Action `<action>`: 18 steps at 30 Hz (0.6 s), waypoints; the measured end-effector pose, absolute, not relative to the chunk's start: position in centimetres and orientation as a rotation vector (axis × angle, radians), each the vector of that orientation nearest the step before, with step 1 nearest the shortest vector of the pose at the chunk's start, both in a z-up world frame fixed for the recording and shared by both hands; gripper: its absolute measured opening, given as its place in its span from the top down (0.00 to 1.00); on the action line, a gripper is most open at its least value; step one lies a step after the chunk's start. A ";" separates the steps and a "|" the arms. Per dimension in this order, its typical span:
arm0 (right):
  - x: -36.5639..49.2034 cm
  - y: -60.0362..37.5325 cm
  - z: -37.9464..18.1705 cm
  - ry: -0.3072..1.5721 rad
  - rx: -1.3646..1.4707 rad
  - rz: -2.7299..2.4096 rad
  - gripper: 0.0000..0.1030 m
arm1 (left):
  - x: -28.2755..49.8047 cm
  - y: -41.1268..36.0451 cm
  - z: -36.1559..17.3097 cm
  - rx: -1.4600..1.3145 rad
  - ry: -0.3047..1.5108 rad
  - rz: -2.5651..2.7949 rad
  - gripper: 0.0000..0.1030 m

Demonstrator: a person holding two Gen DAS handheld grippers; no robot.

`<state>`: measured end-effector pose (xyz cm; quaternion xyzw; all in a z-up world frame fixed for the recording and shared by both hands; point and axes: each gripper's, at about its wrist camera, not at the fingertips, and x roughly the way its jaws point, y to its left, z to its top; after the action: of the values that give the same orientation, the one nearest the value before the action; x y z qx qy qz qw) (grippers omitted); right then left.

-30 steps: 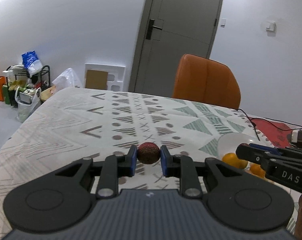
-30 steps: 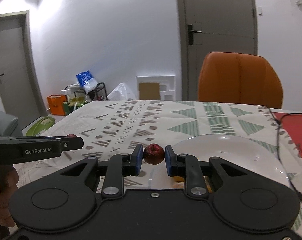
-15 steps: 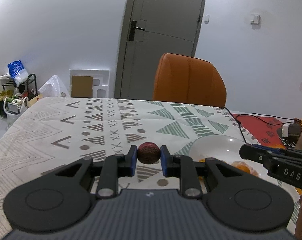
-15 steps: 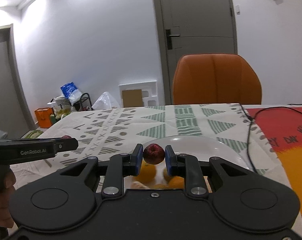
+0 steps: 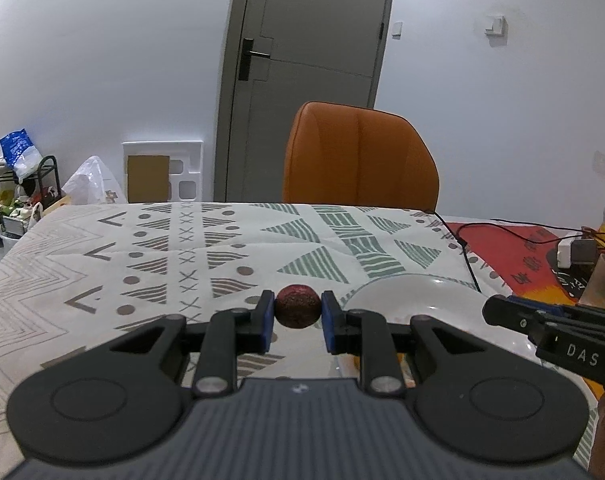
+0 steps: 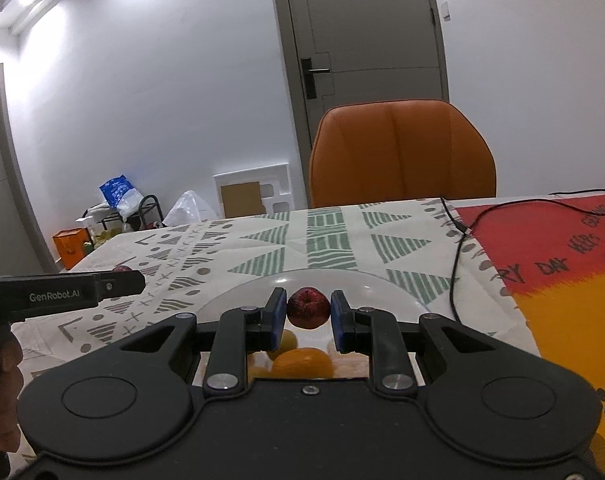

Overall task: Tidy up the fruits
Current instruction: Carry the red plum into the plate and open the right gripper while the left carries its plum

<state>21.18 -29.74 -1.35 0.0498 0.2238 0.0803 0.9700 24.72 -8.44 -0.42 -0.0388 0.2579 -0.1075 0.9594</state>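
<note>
Your left gripper (image 5: 297,312) pinching a dark red fruit (image 5: 297,311), your right gripper (image 6: 308,309) pinching a red fruit (image 6: 308,307), both above a clear bowl (image 6: 386,292) holding oranges (image 6: 302,362), patterned table (image 5: 162,248)

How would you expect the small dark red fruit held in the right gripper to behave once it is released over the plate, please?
The red fruit looks round, so it will probably roll on the smooth white plate. Oranges below may stop it. The right gripper pinches it without visible denting, so it seems firm.
</note>
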 end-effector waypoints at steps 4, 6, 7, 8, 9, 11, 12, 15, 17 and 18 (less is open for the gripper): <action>21.4 -30.2 -1.7 0.460 0.109 0.156 0.79 | 25.1 -9.3 -0.6 -0.066 0.528 -0.230 0.78; 21.6 -30.3 -1.9 0.466 0.112 0.156 0.78 | 25.3 -9.7 -0.6 -0.063 0.531 -0.233 0.78; 21.7 -30.3 -2.0 0.468 0.114 0.156 0.78 | 25.4 -9.8 -0.6 -0.061 0.532 -0.235 0.78; 21.8 -30.3 -2.1 0.470 0.114 0.156 0.78 | 25.5 -9.9 -0.6 -0.060 0.533 -0.237 0.78; 21.8 -30.3 -2.2 0.472 0.114 0.157 0.78 | 25.6 -10.1 -0.7 -0.058 0.534 -0.239 0.78; 21.8 -30.4 -2.2 0.476 0.116 0.160 0.74 | 25.8 -10.4 -0.8 -0.056 0.537 -0.245 0.78; 21.8 -30.5 -2.2 0.474 0.118 0.160 0.72 | 25.9 -10.5 -0.8 -0.055 0.538 -0.248 0.78; 21.6 -30.9 -2.0 0.472 0.118 0.151 0.72 | 26.0 -11.0 -0.9 -0.051 0.539 -0.258 0.78; 21.3 -31.3 -2.0 0.472 0.120 0.142 0.72 | 26.2 -11.4 -1.0 -0.049 0.541 -0.267 0.78; 21.1 -31.4 -2.0 0.472 0.122 0.137 0.72 | 26.2 -11.6 -1.1 -0.047 0.542 -0.272 0.78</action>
<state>21.14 -31.45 -1.96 0.0601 0.2337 0.0678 0.9681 26.21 -11.64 -1.09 -0.0230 0.2667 -0.1342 0.9541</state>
